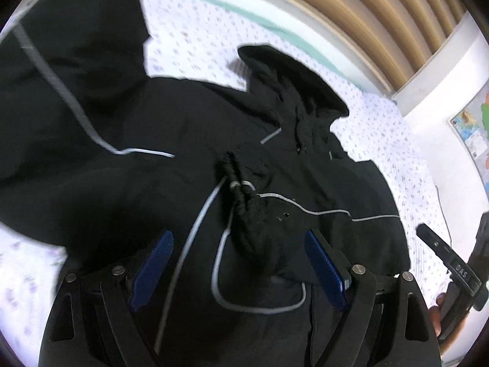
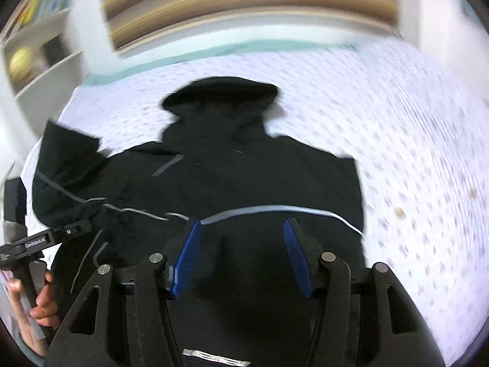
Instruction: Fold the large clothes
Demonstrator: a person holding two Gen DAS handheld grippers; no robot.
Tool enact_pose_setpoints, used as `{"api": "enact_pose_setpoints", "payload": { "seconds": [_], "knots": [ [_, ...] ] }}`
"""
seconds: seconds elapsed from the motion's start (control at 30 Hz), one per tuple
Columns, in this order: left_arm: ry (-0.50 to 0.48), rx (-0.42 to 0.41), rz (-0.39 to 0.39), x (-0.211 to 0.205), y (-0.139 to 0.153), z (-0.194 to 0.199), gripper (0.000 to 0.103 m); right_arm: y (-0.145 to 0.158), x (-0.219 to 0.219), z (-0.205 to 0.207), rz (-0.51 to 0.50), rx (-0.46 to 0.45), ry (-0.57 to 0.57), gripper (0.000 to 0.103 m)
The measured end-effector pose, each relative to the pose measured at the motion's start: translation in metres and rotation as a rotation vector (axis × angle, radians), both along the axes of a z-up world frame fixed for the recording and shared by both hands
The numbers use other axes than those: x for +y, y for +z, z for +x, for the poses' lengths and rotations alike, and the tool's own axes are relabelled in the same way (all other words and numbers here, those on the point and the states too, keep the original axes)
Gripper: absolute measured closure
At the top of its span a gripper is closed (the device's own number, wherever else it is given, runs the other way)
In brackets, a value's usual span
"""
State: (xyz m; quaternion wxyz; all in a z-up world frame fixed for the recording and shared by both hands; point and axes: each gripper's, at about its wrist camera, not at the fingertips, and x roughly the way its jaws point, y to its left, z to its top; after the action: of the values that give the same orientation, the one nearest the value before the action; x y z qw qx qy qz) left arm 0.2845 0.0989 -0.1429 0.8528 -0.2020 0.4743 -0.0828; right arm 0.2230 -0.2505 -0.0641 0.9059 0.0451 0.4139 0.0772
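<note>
Here: one black hooded jacket with thin grey reflective piping (image 1: 214,140), lying spread over a white bedsheet printed with small lilac sprigs (image 1: 195,39); hood (image 2: 220,94) toward the far edge, one sleeve (image 1: 70,61) flung out at the left of the left wrist view. A black drawcord with a white loop (image 1: 237,189) lies on the jacket's middle.

Surface: a bed, the sheet bordered by a mint-green band (image 2: 183,56) along the far side.

Room: a ribbed tan headboard or slatted panel (image 1: 351,15) behind the bed; a white wall (image 1: 452,70) carrying a coloured map poster (image 1: 472,134); white shelving (image 2: 39,61) holding a yellow ball (image 2: 20,62).

Left gripper (image 1: 238,263): blue-padded jaws wide apart, above the jacket's lower part, nothing between them.

Right gripper (image 2: 243,257): blue-padded jaws likewise wide apart, over the jacket hem, gripping nothing. The right wrist view is blurred.
</note>
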Motion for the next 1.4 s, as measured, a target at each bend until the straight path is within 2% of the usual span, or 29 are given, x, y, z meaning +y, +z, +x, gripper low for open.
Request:
{"api": "enact_pose_setpoints", "payload": {
  "seconds": [0.07, 0.1, 0.13, 0.17, 0.2, 0.23, 0.27, 0.37, 0.43, 0.53, 0.63, 0.67, 0.7, 0.77, 0.83, 0.9, 0.97, 1.0, 1.1, 1.17, 1.2, 1.27, 1.33, 1.4],
  "knots": [
    [-0.018, 0.002, 0.041, -0.014, -0.009, 0.012, 0.016, -0.013, -0.021, 0.004, 0.015, 0.033, -0.045, 0.045],
    [-0.026, 0.005, 0.067, -0.021, -0.014, 0.019, 0.020, -0.018, -0.027, 0.003, 0.019, 0.046, -0.058, 0.045],
    [-0.036, 0.013, 0.086, -0.027, -0.018, 0.025, 0.043, -0.024, -0.033, 0.004, 0.021, 0.062, -0.069, 0.045],
    [-0.055, 0.026, 0.108, -0.033, -0.024, 0.031, 0.083, -0.029, -0.035, 0.006, 0.017, 0.076, -0.077, 0.045],
    [-0.062, 0.039, 0.141, -0.038, -0.028, 0.036, 0.084, -0.035, -0.034, 0.007, 0.014, 0.084, -0.082, 0.045],
    [-0.056, 0.023, 0.171, -0.039, -0.026, 0.038, 0.084, -0.037, -0.033, 0.008, 0.010, 0.088, -0.084, 0.045],
    [-0.045, -0.002, 0.168, -0.036, -0.020, 0.037, 0.085, -0.037, -0.031, 0.009, 0.008, 0.088, -0.082, 0.045],
    [0.035, -0.139, 0.120, -0.003, 0.017, 0.021, 0.086, -0.033, -0.021, 0.011, -0.001, 0.071, -0.061, 0.045],
    [0.078, -0.174, 0.094, 0.024, 0.031, 0.014, 0.086, -0.035, -0.009, 0.017, -0.003, 0.075, -0.032, 0.044],
    [0.079, -0.115, 0.060, 0.058, 0.020, 0.016, 0.085, -0.052, 0.015, 0.030, -0.004, 0.112, 0.013, 0.045],
    [0.072, 0.051, 0.108, 0.070, -0.027, 0.028, 0.084, -0.093, 0.034, 0.046, -0.054, 0.199, 0.004, 0.045],
    [0.068, 0.067, 0.116, 0.071, -0.039, 0.029, 0.082, -0.112, 0.040, 0.050, -0.087, 0.230, 0.005, 0.045],
    [0.064, 0.049, 0.127, 0.070, -0.042, 0.028, 0.082, -0.122, 0.044, 0.050, -0.116, 0.211, 0.008, 0.044],
    [0.062, 0.018, 0.161, 0.065, -0.038, 0.025, 0.081, -0.122, 0.048, 0.047, -0.135, 0.177, 0.006, 0.044],
    [0.075, -0.017, 0.172, 0.064, -0.027, 0.019, 0.078, -0.120, 0.047, 0.049, -0.117, 0.197, 0.001, 0.044],
    [0.097, -0.072, 0.158, 0.072, -0.013, 0.006, 0.070, -0.114, 0.045, 0.049, -0.109, 0.208, -0.005, 0.044],
    [0.125, -0.151, 0.179, 0.074, 0.006, -0.011, 0.053, -0.101, 0.050, 0.043, -0.108, 0.194, 0.003, 0.043],
    [0.123, -0.192, 0.183, 0.072, 0.016, -0.017, 0.049, -0.092, 0.055, 0.038, -0.079, 0.171, 0.028, 0.043],
    [0.047, -0.248, 0.121, 0.067, 0.034, -0.023, 0.048, -0.069, 0.073, 0.026, -0.014, 0.109, 0.080, 0.043],
    [-0.011, -0.228, 0.055, 0.061, 0.030, -0.018, 0.048, -0.054, 0.095, 0.025, 0.015, 0.085, 0.099, 0.043],
    [-0.030, -0.201, 0.046, 0.056, 0.023, -0.009, 0.048, -0.050, 0.104, 0.025, 0.025, 0.081, 0.103, 0.043],
    [-0.037, -0.091, 0.101, 0.049, -0.003, 0.008, 0.048, -0.049, 0.122, 0.028, 0.034, 0.082, 0.107, 0.043],
    [-0.037, 0.058, 0.135, 0.048, -0.041, 0.025, 0.052, -0.057, 0.134, 0.035, 0.018, 0.093, 0.098, 0.043],
    [-0.053, 0.048, 0.194, 0.040, -0.051, 0.028, 0.052, -0.076, 0.142, 0.043, -0.022, 0.119, 0.068, 0.043]
  ]
}}
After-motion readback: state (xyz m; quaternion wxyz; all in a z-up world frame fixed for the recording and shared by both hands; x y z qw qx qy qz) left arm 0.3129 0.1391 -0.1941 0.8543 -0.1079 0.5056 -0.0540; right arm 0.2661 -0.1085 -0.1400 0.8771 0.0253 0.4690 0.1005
